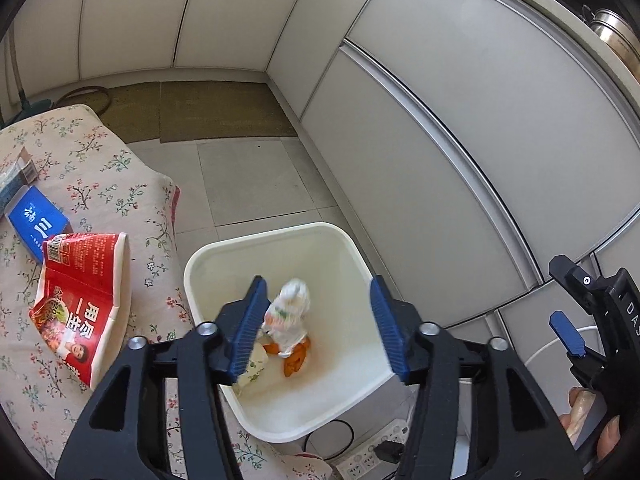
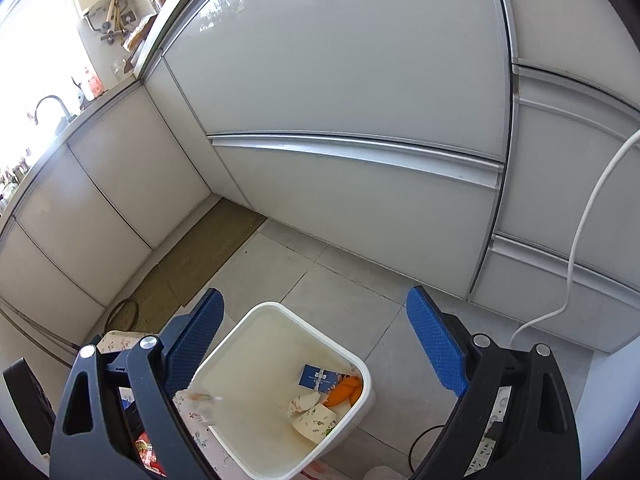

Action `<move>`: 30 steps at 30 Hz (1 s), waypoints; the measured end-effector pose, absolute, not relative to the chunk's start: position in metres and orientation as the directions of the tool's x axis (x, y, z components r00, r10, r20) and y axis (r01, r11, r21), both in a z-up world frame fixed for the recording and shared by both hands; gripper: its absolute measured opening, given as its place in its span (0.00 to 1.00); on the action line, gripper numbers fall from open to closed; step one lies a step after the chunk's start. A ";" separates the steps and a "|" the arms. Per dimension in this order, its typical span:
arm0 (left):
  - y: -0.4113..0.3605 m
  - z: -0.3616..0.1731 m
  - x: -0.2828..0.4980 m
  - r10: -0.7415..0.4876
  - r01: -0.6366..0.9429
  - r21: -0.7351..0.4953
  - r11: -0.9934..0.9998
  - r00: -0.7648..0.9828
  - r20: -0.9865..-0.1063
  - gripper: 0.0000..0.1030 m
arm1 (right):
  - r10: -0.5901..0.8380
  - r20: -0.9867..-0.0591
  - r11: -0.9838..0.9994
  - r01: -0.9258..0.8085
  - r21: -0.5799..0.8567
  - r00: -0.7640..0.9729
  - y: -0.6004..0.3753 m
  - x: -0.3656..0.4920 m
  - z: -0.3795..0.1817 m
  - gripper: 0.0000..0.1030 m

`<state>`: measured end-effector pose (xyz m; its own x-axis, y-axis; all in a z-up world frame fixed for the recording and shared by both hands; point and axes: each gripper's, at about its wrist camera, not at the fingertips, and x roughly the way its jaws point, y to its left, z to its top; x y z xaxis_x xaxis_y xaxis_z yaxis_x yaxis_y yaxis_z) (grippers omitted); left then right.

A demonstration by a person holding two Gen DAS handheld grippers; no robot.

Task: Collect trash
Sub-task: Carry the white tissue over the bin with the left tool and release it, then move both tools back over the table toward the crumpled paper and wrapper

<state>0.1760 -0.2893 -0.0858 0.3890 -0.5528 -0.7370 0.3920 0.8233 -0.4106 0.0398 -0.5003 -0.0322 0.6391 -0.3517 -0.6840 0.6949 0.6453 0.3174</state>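
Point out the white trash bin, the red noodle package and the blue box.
white trash bin (image 1: pixel 352 240), left wrist view, far rim.
red noodle package (image 1: pixel 80 300), left wrist view, printed face.
blue box (image 1: pixel 38 226), left wrist view, top face.

Floral-covered table (image 1: pixel 100 168) beside the tiled floor (image 1: pixel 248 184).
I see a red noodle wrapper (image 1: pixel 80 304) and blue box (image 1: pixel 38 222) on it; the white bin (image 1: pixel 280 236) stands on the floor.

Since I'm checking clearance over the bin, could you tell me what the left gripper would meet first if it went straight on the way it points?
Probably the crumpled white wrapper in the white bin, directly between the open left gripper fingers; depth is uncertain.
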 end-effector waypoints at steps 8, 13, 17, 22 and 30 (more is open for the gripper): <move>-0.268 -0.076 0.173 -0.436 0.361 -0.278 0.890 0.494 -0.752 0.78 | -0.369 -0.701 0.715 0.668 0.206 0.611 -0.476 0.053 -0.034 0.92; -0.245 -0.060 0.164 -0.311 0.293 -0.158 0.943 0.606 -0.732 0.93 | -0.392 -0.702 0.782 0.618 0.085 0.594 -0.443 0.068 -0.038 0.94; -0.220 -0.054 0.162 -0.257 0.256 -0.117 0.960 0.633 -0.730 0.93 | -0.379 -0.705 0.825 0.564 0.037 0.600 -0.412 0.079 -0.041 0.94; -0.185 -0.053 0.158 -0.226 0.226 -0.100 0.969 0.643 -0.732 0.93 | -0.344 -0.702 0.873 0.488 0.006 0.624 -0.370 0.090 -0.042 0.94; -0.117 -0.056 0.155 -0.138 0.134 -0.066 0.989 0.655 -0.743 0.93 | -0.288 -0.697 0.927 0.374 -0.031 0.657 -0.304 0.105 -0.042 0.94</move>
<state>0.1554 -0.1168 -0.0560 0.6545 -0.1382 -0.7433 0.1341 0.9888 -0.0657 0.1050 -0.3043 -0.0417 0.6570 -0.2879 -0.6967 0.3735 0.9271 -0.0309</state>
